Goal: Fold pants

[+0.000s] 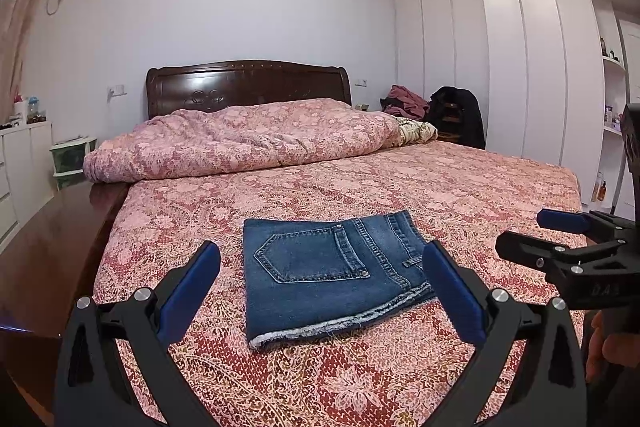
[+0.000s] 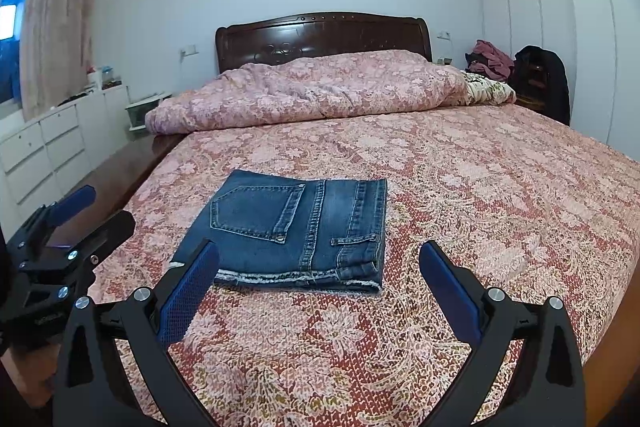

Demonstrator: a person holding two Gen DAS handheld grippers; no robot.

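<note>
Nearest to us, our left gripper [image 1: 320, 281] has its jaws spread wide and empty, and so does our right gripper [image 2: 319, 279]; neither touches cloth. In the left view the jeans [image 1: 332, 271] sit dead ahead at 12 o'clock, framed between the blue pads [image 1: 192, 291]. In the right view the jeans [image 2: 292, 231] lie ahead at about 11 o'clock, slightly off centre, so we judge the left gripper the better lined up, though both are close. The jeans lie flat on the bedspread [image 2: 480, 207] as a compact stacked rectangle, back pocket up, frayed hem toward us, long side running 9 to 3 o'clock. We judge the fold essentially done; at most a tidy-up remains. Beyond, at 12 o'clock, the rolled quilt [image 1: 240, 139] lies well apart against the headboard [image 1: 248, 85].
</note>
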